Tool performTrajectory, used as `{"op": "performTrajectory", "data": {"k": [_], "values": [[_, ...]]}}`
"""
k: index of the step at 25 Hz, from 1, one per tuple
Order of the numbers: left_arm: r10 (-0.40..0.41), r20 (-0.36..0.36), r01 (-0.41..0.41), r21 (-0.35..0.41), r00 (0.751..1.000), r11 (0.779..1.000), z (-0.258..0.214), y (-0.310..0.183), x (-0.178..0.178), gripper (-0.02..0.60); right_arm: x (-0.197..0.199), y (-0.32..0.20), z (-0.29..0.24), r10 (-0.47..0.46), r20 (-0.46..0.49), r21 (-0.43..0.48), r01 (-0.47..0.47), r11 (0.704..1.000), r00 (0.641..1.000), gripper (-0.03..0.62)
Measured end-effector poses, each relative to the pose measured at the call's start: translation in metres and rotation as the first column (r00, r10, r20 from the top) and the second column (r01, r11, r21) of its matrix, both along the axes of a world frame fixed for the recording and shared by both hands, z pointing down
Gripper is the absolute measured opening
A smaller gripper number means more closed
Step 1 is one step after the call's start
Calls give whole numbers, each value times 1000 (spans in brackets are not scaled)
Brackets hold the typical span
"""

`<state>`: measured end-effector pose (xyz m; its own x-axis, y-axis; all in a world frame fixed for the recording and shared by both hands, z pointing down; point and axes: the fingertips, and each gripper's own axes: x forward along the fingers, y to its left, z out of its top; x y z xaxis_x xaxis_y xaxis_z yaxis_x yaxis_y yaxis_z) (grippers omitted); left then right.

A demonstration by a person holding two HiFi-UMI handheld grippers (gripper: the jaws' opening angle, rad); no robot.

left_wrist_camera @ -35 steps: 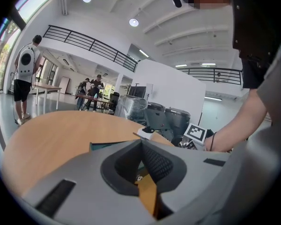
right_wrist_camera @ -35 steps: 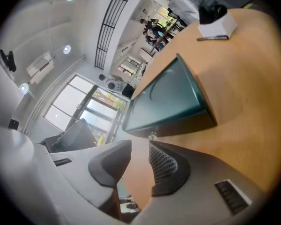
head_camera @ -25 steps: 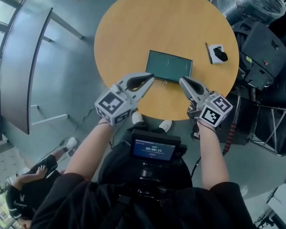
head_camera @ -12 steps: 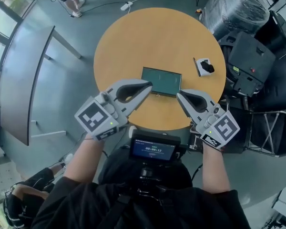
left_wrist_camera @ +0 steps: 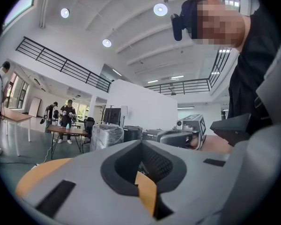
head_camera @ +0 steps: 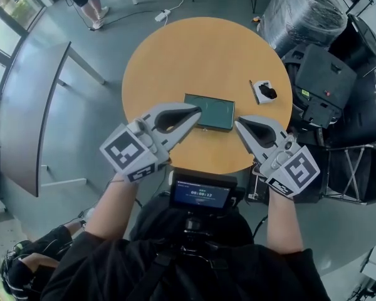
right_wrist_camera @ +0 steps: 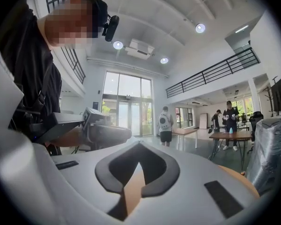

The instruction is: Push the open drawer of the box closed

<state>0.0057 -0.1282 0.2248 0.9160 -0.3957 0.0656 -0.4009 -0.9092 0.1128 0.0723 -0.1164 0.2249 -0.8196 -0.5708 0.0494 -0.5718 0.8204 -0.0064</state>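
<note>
The box [head_camera: 209, 111] is lying flat near the middle of the round desk [head_camera: 175, 55], towards the person's edge. From above, the drawer's position cannot be determined.

The left claw [head_camera: 198, 110] is hovering at the box's near left corner; contact cannot be confirmed. Its jaws are meeting at the tips, and nothing is sitting between them.

The right claw [head_camera: 238, 123] is hovering just beside the box's near right corner. Its jaws are likewise pressing together and gripping nothing.

A small white item [head_camera: 263, 91] with a black part is lying near the desk's right edge, well apart from the box.
</note>
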Motion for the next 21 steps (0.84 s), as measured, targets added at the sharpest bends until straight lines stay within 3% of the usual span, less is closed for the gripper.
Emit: {"op": "performTrajectory", "data": {"k": [21], "values": [[-5,2,5,-9,1000,1000,14,1,0,37,-3,1,9,7,-8,0,-7,1000,1000,-2]]}}
